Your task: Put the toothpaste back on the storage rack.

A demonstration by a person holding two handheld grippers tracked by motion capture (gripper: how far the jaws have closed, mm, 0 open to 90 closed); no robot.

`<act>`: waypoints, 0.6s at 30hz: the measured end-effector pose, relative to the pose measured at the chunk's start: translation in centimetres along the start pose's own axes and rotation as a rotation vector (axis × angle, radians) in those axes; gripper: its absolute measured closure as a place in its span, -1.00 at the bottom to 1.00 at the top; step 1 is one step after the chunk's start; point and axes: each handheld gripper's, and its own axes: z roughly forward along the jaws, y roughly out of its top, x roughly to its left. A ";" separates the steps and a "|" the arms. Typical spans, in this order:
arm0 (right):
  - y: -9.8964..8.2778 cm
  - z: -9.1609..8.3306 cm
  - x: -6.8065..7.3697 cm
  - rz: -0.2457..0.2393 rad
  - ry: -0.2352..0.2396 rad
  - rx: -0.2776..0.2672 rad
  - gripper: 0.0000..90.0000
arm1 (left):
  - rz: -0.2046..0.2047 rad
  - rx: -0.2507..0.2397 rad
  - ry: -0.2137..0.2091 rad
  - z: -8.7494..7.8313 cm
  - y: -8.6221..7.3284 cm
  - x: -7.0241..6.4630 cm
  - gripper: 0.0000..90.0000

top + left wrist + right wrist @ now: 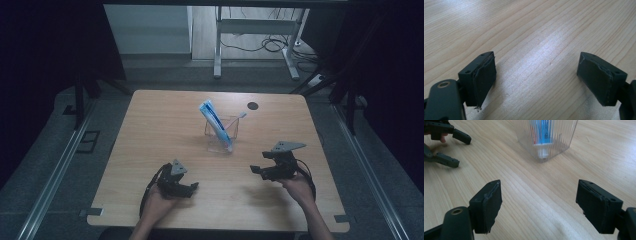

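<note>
A: What is taking up most of the scene?

B: A pale wooden surface is spreading across the middle, with a small dark round spot near its far edge.

A: And what is standing on it?

B: A clear ribbed cup is sitting near the centre, holding a blue and white toothpaste tube that is leaning toward the far left, and a toothbrush that is tilting toward the far right.

A: What are the hands doing?

B: The left tongs are resting low near the front edge, jaws gaping wide and gripping nothing. The right tongs are hovering at the front right, also spread wide and empty, pointing toward the cup.
</note>
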 end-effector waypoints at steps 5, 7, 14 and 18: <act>-1.2 -0.5 0.0 0.010 -0.005 -0.003 -0.54 | -0.003 0.000 0.000 0.0 0.0 0.0 -0.65; -1.5 -0.6 0.0 0.015 -0.010 -0.002 -0.54 | -0.001 0.000 0.000 0.0 0.0 0.0 -0.65; -3.3 -1.0 0.5 0.007 -0.030 0.021 -0.57 | -0.002 0.000 0.000 0.0 0.0 0.0 -0.65; -4.3 -1.0 0.7 0.019 -0.029 0.029 -0.57 | -0.003 0.000 0.000 0.0 0.0 0.0 -0.65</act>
